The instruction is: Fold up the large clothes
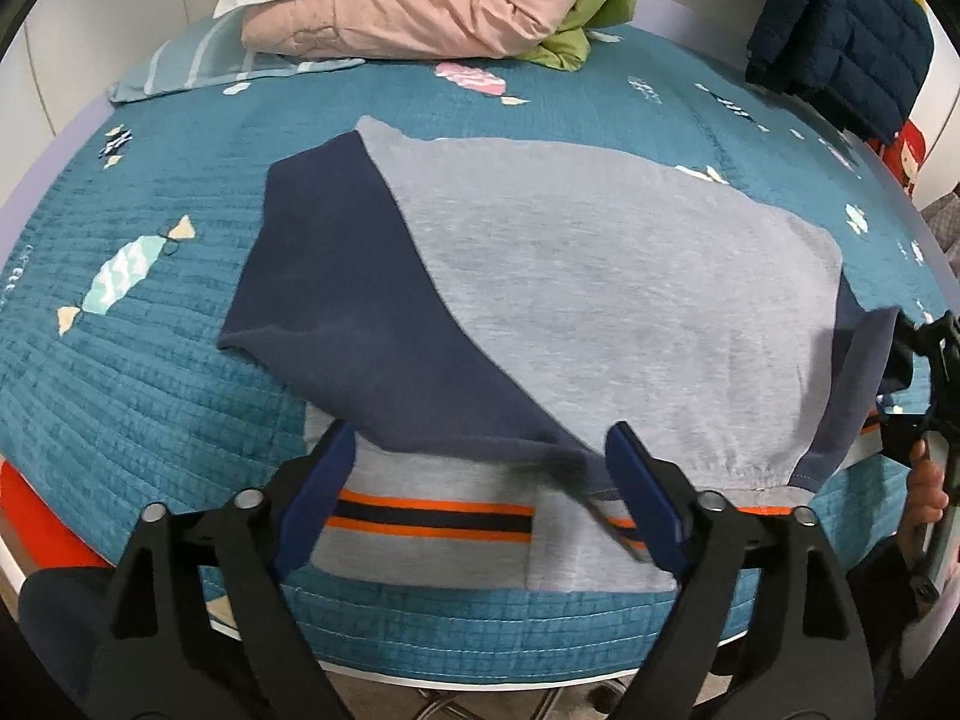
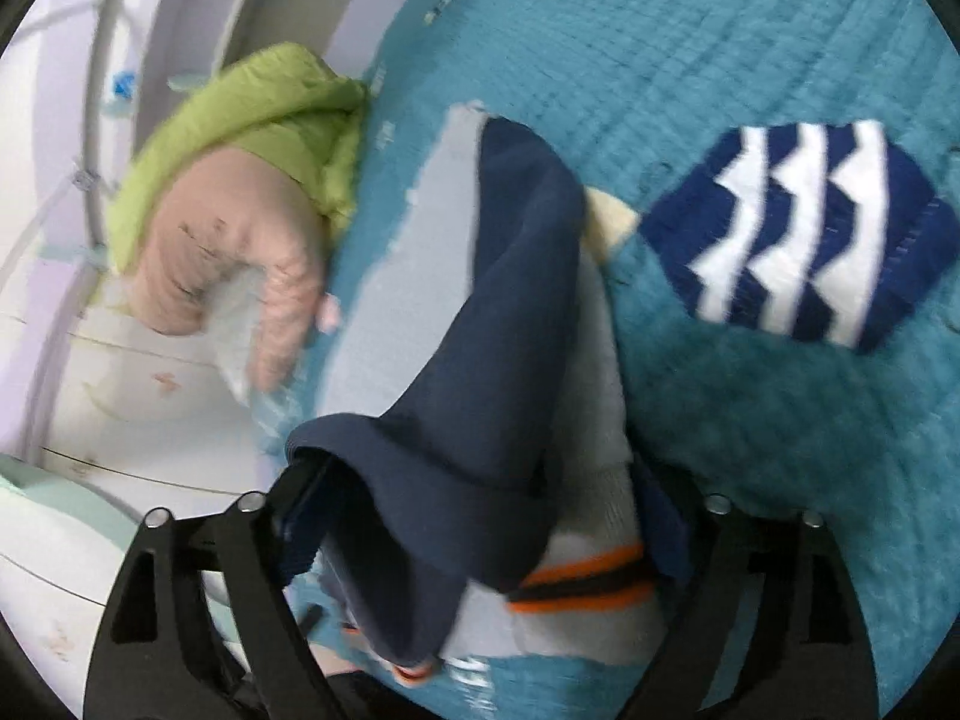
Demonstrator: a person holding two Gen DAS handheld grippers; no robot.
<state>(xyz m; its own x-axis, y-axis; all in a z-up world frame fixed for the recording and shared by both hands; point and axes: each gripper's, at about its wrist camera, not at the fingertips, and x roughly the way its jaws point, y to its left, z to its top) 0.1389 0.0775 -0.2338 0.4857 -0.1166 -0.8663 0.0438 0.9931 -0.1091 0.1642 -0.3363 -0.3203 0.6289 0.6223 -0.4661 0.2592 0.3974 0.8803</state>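
The bed, under a teal quilt, carries the sweatshirt near its front edge: grey body flat, a navy sleeve folded across it, the striped hem lying by the front edge. Jackets are piled at the far edge. The main risk, as I judge it, is the fold coming undone: in the right wrist view navy cloth drapes over the right tongs, and any pull away could drag that sleeve with them and spoil the fold. A second risk is the hem slipping off the front edge, since it lies so close to it. The left tongs stand wide open, tilted steeply down over the hem, with the sleeve's tip between the fingers but not pinched. The right tongs stand wide too, angled more shallowly along the garment's right side; cloth lies between and over the fingers, yet they do not appear to press on it, though blur makes this less sure.
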